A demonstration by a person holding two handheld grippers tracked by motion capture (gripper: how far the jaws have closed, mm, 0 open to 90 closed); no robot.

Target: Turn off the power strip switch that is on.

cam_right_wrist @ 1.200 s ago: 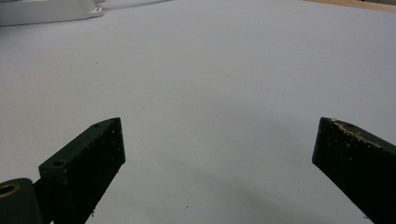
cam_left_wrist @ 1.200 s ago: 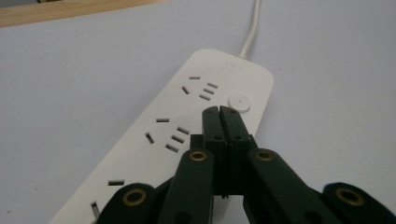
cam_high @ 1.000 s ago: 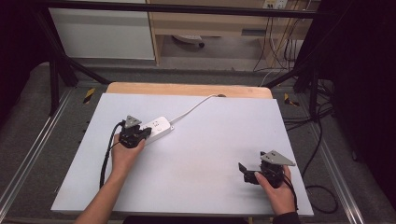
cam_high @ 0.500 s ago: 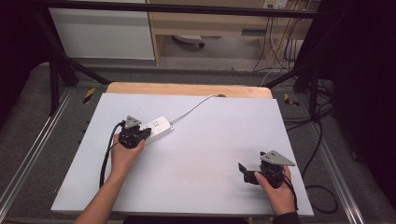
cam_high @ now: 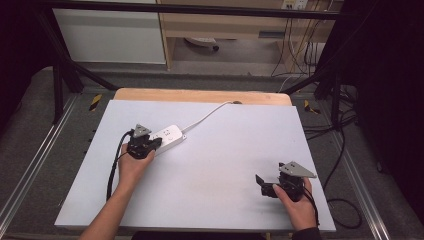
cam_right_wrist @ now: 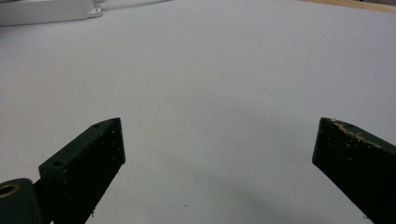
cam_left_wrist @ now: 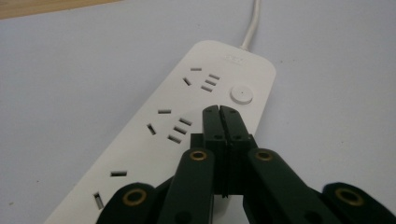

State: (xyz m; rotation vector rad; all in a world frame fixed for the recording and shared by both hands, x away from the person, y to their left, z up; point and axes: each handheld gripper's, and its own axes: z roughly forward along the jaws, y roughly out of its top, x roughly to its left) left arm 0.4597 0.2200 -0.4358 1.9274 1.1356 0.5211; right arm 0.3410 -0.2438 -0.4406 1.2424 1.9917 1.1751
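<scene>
Power strip [cam_high: 167, 137] lies left of centre in the high view; left gripper [cam_left_wrist: 219, 112], jaws clenched empty, poised just short of its round button [cam_left_wrist: 241, 94], seemingly unpressed; right gripper [cam_right_wrist: 217, 154] gapes idle, lower right.

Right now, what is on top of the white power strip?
The shut left gripper hovers over the power strip, near its round button. The gripper hides part of the strip's near end.

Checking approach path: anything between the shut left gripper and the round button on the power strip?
Nothing visible. The left gripper, jaws shut, hovers over the power strip just short of the round button; bare white casing lies between them.
</scene>
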